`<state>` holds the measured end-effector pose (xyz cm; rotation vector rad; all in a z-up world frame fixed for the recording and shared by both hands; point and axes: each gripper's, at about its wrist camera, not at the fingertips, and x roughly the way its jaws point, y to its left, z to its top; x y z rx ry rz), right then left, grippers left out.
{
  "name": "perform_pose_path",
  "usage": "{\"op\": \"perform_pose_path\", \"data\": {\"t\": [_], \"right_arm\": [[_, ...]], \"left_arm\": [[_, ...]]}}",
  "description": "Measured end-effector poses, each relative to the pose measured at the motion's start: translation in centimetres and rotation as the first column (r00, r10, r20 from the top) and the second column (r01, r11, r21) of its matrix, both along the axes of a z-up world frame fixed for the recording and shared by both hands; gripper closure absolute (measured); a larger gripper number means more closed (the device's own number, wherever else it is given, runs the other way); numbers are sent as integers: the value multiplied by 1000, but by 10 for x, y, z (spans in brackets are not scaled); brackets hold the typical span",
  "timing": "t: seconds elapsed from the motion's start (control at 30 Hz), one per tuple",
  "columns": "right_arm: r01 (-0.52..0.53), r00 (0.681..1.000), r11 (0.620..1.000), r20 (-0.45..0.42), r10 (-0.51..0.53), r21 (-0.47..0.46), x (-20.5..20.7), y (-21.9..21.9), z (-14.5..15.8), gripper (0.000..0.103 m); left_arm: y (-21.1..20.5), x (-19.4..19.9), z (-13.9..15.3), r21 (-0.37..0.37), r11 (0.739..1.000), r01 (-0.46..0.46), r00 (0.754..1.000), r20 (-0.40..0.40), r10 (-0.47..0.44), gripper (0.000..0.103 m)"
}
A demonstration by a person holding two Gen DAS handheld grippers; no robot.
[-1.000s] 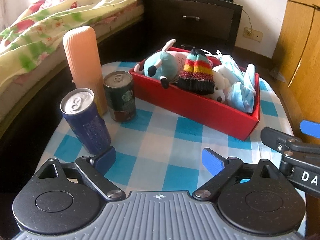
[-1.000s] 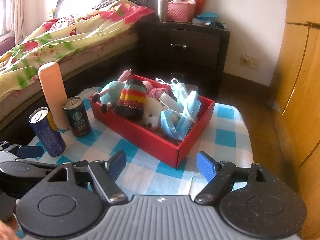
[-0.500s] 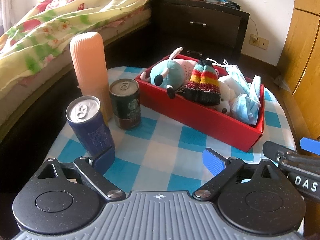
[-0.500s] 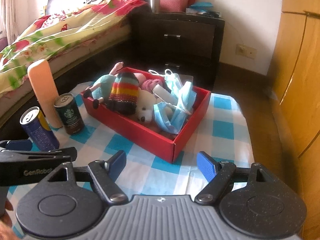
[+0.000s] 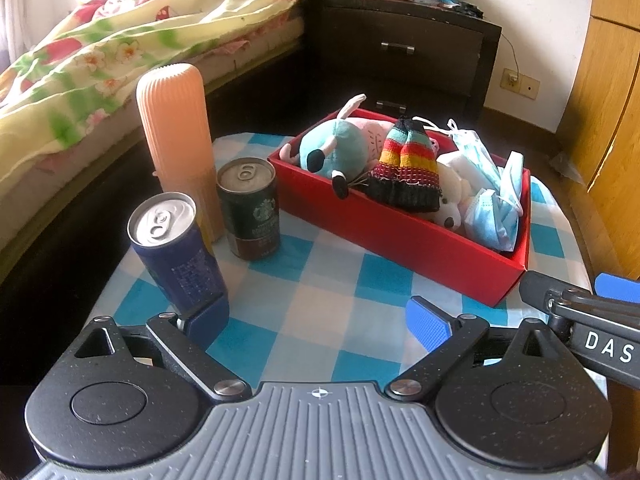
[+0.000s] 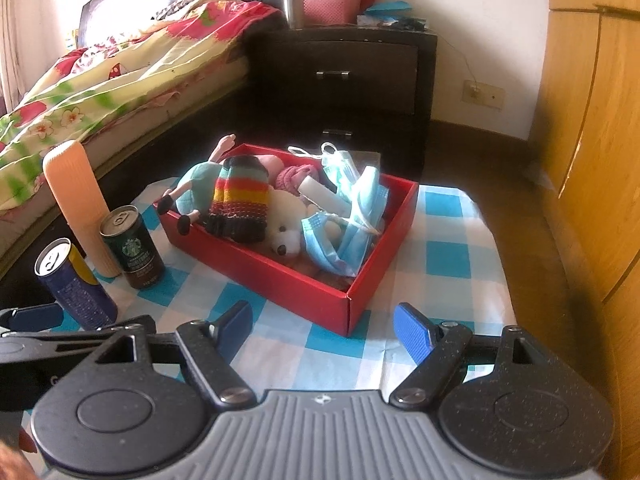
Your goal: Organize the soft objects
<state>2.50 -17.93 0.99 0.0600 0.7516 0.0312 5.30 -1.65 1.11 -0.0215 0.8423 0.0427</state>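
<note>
A red box stands on the blue checked cloth. In it lie a teal plush toy, a rainbow striped knit hat, a white plush bear and blue face masks. My left gripper is open and empty, low over the cloth's near edge. My right gripper is open and empty, in front of the box's near corner. Its finger shows at the right of the left wrist view.
A blue can, a dark coffee can and a tall peach ribbed bottle stand left of the box. A bed lies left, a dark nightstand behind, a wooden wardrobe right.
Both grippers have drawn back and risen a little from the box, still open. The objects on the cloth have not moved.
</note>
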Motion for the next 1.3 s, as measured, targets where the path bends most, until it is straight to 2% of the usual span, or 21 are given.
{"op": "perform_pose_path", "data": {"t": [0.5, 0.63, 0.83, 1.0, 1.17, 1.3], "right_arm": [[0, 1000, 1000, 7, 0, 9, 0, -2, -1, 47], [0, 1000, 1000, 12, 0, 14, -1, -2, 0, 47], [-7, 1000, 1000, 22, 6, 12, -3, -2, 1, 47], [-9, 999, 1000, 33, 8, 19, -4, -1, 2, 47], [9, 999, 999, 47, -12, 51, -5, -8, 4, 46], [26, 999, 997, 43, -29, 78, -4, -15, 5, 44]], "left_arm": [[-2, 0, 0, 13, 1000, -3, 1000, 6, 3, 11], [-2, -2, 2, 19, 1000, -5, 1000, 28, 4, 11], [0, -2, 2, 1, 1000, 5, 1000, 21, -5, 11], [-2, -6, 4, 37, 999, 9, 998, 69, -12, 10], [1, -8, 5, 9, 999, 37, 994, 100, -38, 7], [-2, -9, 6, 31, 998, 54, 992, 116, -57, 6]]}}
